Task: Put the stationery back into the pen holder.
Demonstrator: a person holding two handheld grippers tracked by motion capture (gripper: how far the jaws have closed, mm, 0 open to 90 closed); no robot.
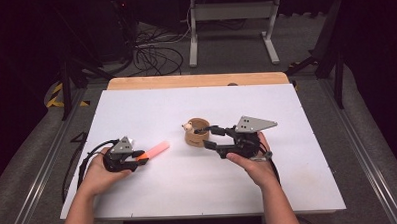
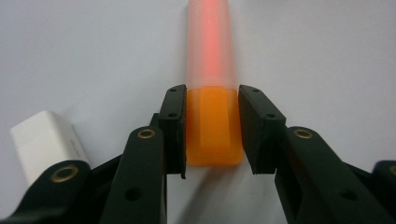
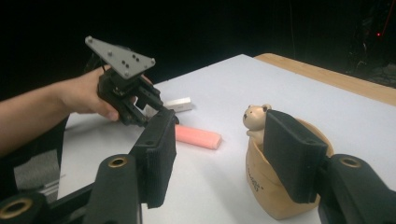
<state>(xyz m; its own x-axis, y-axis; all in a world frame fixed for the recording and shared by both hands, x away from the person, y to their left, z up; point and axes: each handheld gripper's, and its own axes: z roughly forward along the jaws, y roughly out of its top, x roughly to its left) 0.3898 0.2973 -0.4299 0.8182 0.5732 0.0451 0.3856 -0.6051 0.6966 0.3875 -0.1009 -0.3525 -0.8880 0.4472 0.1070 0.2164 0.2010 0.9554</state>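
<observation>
On the white table [image 1: 151,106], at about eight o'clock from its middle, the left gripper [image 1: 142,158] lies low in the person's left hand [image 1: 99,171]. Its jaws flank the orange end of a pink-and-orange tube [image 2: 212,88]. In the left gripper view one pad meets the orange end, while a thin gap shows at the other, so the claw is not yet clamped on it. The tube lies flat, its frosted pink length pointing toward two o'clock. A small white block [image 2: 44,142] lies just beside that gripper, at its eight o'clock in the left gripper view.

Near the table's centre stands a tan cup [image 1: 196,136] with a little bear figure [image 3: 254,119] on its rim. The right gripper [image 1: 207,136], held in the right hand [image 1: 253,162], comes in from four o'clock. One jaw sits at the cup's rim, the other stands outside in open air, so the claw is open and grips nothing.
</observation>
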